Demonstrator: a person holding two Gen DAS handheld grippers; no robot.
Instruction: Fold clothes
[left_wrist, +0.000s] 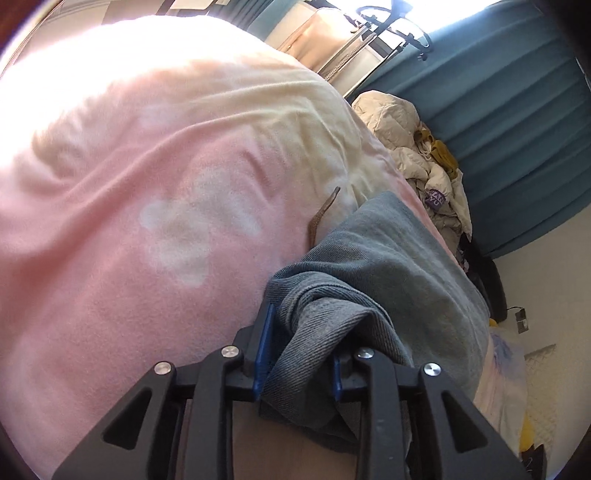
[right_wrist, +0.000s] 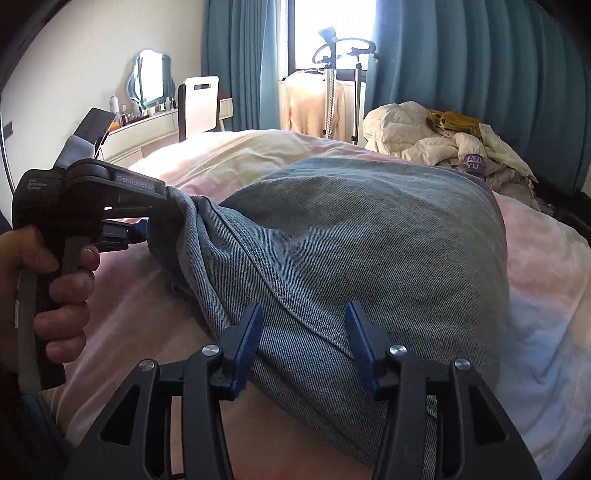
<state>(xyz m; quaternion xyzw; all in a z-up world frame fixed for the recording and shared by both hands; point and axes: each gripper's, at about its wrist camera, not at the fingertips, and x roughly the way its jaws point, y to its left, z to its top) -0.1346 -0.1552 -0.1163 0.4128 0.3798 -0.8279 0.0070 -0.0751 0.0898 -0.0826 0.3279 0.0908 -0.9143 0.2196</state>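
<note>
Grey-blue denim jeans (right_wrist: 351, 229) lie folded across a pink bed cover (right_wrist: 546, 266). In the left wrist view one bunched corner of the jeans (left_wrist: 388, 266) sits between the blue pads of my left gripper (left_wrist: 300, 354), which is shut on it. The right wrist view shows a hand holding that left gripper (right_wrist: 151, 225), its tips buried in denim at the fold's left end. My right gripper (right_wrist: 306, 347) straddles the near edge of the fold, and a thick band of denim fills the wide gap between its pads.
A pile of cream and yellow clothes (right_wrist: 443, 144) sits at the bed's far right, in front of teal curtains (right_wrist: 480, 74). A garment steamer stand (right_wrist: 332, 74), a white chair (right_wrist: 201, 103) and a dressing table (right_wrist: 147, 122) stand behind the bed. A thin brown strap (left_wrist: 325, 210) lies on the cover.
</note>
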